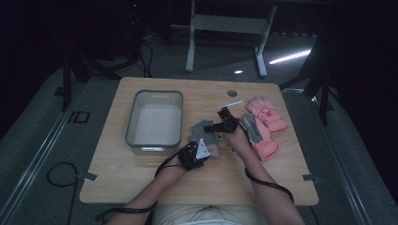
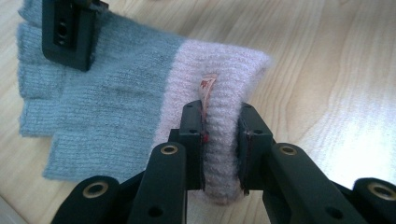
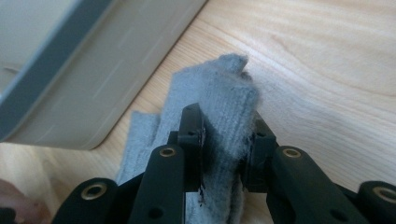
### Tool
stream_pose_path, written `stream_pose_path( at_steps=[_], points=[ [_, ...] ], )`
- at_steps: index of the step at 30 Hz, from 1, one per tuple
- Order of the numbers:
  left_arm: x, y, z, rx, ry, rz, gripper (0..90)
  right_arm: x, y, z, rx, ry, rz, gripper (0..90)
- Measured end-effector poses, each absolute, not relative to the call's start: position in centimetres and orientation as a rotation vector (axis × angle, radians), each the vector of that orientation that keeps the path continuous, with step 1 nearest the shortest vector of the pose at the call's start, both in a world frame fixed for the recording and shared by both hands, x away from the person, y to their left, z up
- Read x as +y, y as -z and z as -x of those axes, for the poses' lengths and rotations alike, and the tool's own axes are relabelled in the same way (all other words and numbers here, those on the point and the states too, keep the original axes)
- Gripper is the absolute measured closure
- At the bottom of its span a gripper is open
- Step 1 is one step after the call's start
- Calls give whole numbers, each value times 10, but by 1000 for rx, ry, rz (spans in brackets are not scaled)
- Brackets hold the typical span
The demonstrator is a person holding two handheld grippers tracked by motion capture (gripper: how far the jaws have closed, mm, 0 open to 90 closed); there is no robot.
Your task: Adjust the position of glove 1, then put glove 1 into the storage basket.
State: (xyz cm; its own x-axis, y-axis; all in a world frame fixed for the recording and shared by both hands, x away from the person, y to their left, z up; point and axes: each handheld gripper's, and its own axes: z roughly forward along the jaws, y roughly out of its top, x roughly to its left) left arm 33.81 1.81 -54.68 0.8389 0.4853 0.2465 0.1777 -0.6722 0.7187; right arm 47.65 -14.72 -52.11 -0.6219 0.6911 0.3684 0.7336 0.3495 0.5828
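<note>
A grey and pink knitted glove (image 2: 112, 98) lies flat on the wooden table (image 2: 327, 70), and both grippers have hold of it. The left gripper (image 2: 223, 140) pinches the pink cuff (image 2: 224, 79); its two black jaws press in on the soft ribbed wool from both sides, so the cuff bunches up between them. A small tag (image 2: 207, 91) sticks up from the cuff just above the left pad. The right gripper (image 3: 226, 140) pinches the grey finger end of the same glove (image 3: 219, 93), and the fuzzy wool stands up in a fold between its pads.

Just past the right gripper's fingers, on their left, sits a grey plastic bin (image 3: 70, 79) with smooth walls and a rounded rim. It stands close to the glove but does not touch it.

From the high view, the bin (image 1: 155, 118) is a box with an open top, left of both grippers (image 1: 196, 151) (image 1: 224, 123). On the other side of the right gripper lie puffy pink gloves (image 1: 265, 124), one with a grey palm turned up. They are near the person's right hand (image 1: 237, 138).

The left gripper view also shows one black jaw of the right gripper (image 2: 67, 32) resting on the glove's grey end, far from the cuff. The wood grain shows clearly in the two gripper views, while the high view is dim.
</note>
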Motion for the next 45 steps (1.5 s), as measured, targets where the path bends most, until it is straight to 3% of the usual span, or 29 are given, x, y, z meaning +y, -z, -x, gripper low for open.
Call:
stream_pose_path(
  at_steps=[16, 28, 45],
  points=[
    [20, 496, -333, 367, -619, -2275, 753, -162, 475, -466, -2531, 1273, 1301, 739],
    [41, 458, -340, 324, -619, -2299, 752, -149, 439, -465, -2575, 1335, 1263, 739],
    [101, 440, -350, 392, -635, -2322, 752, -77, 414, -476, -2640, 1368, 1145, 739]
  ],
)
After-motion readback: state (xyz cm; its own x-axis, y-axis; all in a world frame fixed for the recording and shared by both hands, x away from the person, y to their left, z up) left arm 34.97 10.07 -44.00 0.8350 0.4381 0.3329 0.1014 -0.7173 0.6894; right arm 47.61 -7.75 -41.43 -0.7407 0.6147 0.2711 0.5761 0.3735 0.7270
